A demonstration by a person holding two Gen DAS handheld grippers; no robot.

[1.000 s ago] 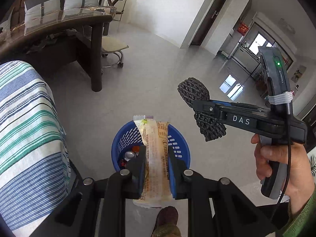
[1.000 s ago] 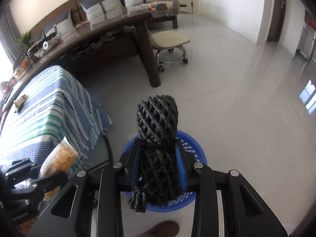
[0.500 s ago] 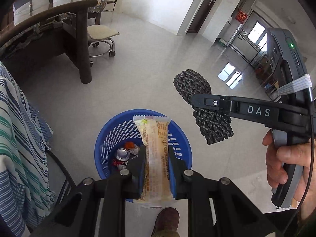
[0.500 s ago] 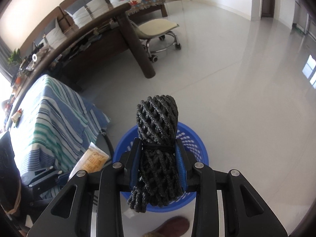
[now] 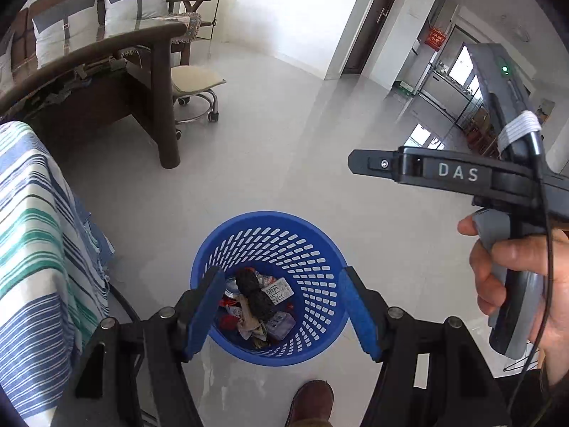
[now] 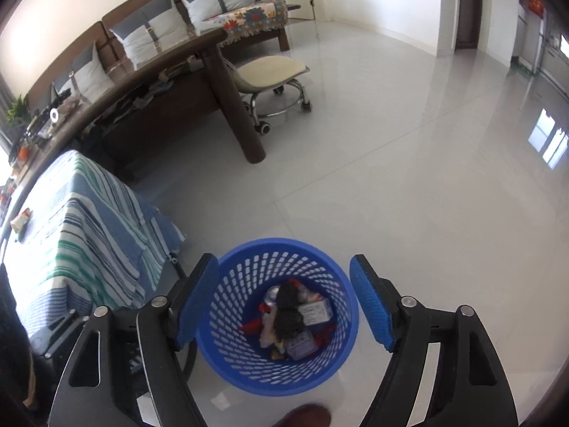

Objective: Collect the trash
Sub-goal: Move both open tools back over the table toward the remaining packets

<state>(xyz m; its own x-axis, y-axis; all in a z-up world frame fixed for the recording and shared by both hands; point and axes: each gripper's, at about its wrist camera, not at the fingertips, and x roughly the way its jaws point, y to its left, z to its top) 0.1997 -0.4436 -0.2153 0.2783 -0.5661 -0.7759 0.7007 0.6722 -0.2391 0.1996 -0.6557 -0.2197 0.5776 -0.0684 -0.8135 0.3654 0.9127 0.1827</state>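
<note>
Lower part of the blue basket (image 5: 309, 341) sits behind the left gripper (image 5: 281, 311) fingers in the left wrist view, so its base is partly covered. The trash pile (image 5: 256, 306) inside is a jumble; labels are too small to read. A brown shoe (image 5: 311, 405) is cut off by the bottom edge. The right gripper (image 5: 359, 162) shows side-on at right, far finger hidden. The striped cloth (image 6: 81, 249) runs off the left edge in the right wrist view.
</note>
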